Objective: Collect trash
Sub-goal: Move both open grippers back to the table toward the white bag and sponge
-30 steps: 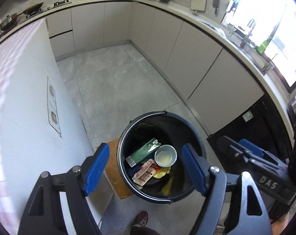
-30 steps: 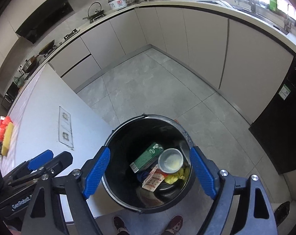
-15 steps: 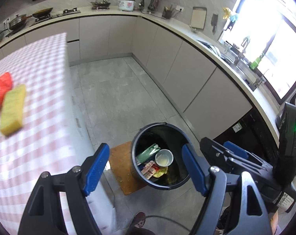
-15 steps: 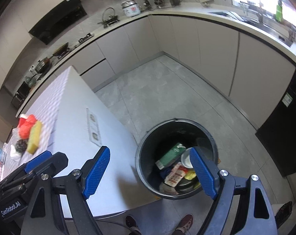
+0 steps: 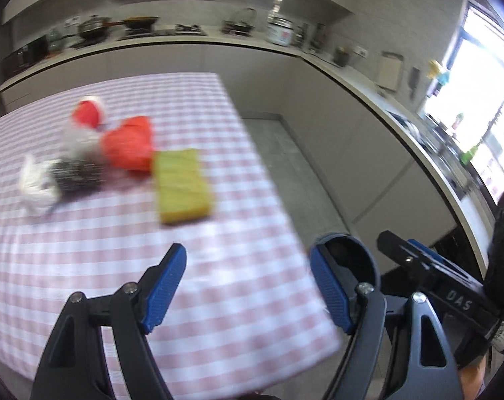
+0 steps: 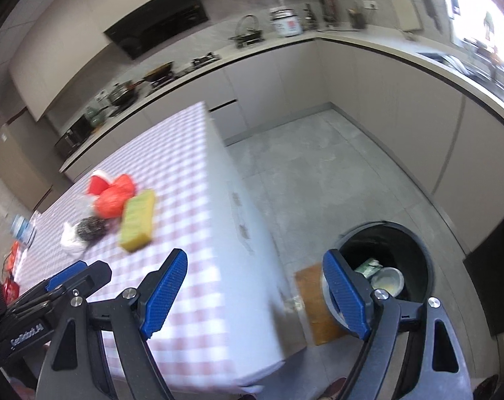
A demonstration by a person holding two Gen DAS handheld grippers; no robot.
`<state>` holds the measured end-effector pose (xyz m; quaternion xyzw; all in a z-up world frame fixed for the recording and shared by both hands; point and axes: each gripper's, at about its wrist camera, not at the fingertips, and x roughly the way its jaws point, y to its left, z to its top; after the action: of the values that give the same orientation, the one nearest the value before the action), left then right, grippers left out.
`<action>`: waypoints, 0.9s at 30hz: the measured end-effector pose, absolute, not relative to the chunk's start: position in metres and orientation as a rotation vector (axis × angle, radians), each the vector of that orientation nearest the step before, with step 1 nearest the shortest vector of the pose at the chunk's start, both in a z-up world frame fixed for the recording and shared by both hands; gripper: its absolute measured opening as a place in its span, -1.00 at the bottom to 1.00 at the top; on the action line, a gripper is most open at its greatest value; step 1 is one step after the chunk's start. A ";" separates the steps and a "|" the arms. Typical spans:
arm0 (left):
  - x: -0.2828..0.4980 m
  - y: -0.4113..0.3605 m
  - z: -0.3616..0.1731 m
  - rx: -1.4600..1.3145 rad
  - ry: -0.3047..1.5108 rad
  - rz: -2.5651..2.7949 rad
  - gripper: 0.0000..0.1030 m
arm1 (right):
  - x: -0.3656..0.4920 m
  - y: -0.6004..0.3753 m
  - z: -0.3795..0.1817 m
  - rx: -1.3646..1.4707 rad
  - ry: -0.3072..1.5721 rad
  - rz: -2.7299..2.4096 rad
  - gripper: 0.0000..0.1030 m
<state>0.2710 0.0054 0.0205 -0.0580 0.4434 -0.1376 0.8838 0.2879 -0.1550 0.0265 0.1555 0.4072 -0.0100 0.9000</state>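
On the pink checked tablecloth (image 5: 218, 300) lies a blurred cluster of trash: a yellow sponge (image 5: 182, 185), a red crumpled bag (image 5: 128, 146), a dark scrubber (image 5: 77, 175), white crumpled paper (image 5: 35, 183) and a red-and-white piece (image 5: 85, 113). My left gripper (image 5: 248, 288) hovers open over the near part of the cloth, nothing between its blue pads. My right gripper (image 6: 257, 291) is open too, above the table's corner. The black bin (image 6: 392, 266) stands on the floor to the right, holding a green carton (image 6: 368, 265) and a white cup (image 6: 390, 281). The sponge (image 6: 138, 220) and red bag (image 6: 113, 198) also show in the right wrist view.
Grey cabinets (image 6: 385, 100) and a worktop with a rice cooker (image 6: 285, 23), pans and a stove ring the room. A brown mat (image 6: 313, 303) lies beside the bin. A blue-capped bottle (image 6: 20, 226) rests at the table's far left. A person's shoe (image 6: 332, 388) shows below.
Both grippers have risen and swung left from over the bin to above the table. The trash pile has come into view. The jaws keep the same width.
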 end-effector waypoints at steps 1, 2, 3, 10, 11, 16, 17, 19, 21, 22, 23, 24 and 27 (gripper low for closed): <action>0.270 0.019 0.021 -0.121 0.916 -0.265 0.51 | 0.291 -0.147 0.027 0.317 0.842 -0.010 0.65; 0.271 0.030 0.020 -0.122 0.911 -0.242 0.51 | 0.295 -0.136 0.027 0.306 0.841 0.005 0.65; 0.272 0.042 0.020 -0.124 0.908 -0.220 0.51 | 0.300 -0.120 0.028 0.293 0.841 0.025 0.65; 0.280 0.119 0.011 -0.133 0.882 -0.074 0.51 | 0.330 -0.046 0.021 0.228 0.861 0.105 0.65; 0.283 0.129 0.009 -0.139 0.882 -0.059 0.51 | 0.333 -0.039 0.019 0.215 0.863 0.111 0.66; 0.292 0.164 0.000 -0.149 0.883 0.000 0.51 | 0.351 -0.006 0.013 0.181 0.878 0.134 0.66; 0.294 0.171 -0.002 -0.150 0.885 0.008 0.51 | 0.356 0.002 0.010 0.176 0.882 0.139 0.66; 0.299 0.181 -0.005 -0.150 0.891 0.020 0.51 | 0.363 0.009 0.006 0.169 0.887 0.140 0.66; 0.304 0.189 -0.009 -0.148 0.901 0.027 0.51 | 0.370 0.016 0.004 0.164 0.890 0.138 0.66; 0.306 0.192 -0.010 -0.146 0.905 0.029 0.51 | 0.375 0.020 0.002 0.159 0.892 0.135 0.66; 0.308 0.195 -0.012 -0.145 0.909 0.031 0.51 | 0.379 0.023 0.000 0.154 0.894 0.130 0.66; 0.311 0.198 -0.014 -0.144 0.913 0.031 0.51 | 0.381 0.025 -0.001 0.151 0.896 0.126 0.66; 0.321 0.207 -0.018 -0.145 0.922 0.029 0.51 | 0.390 0.030 -0.006 0.143 0.907 0.118 0.67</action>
<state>0.3210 0.2071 -0.0178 -0.0698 0.4444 0.0138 0.8930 0.3904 0.0302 -0.0061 0.0692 0.4373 0.0568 0.8949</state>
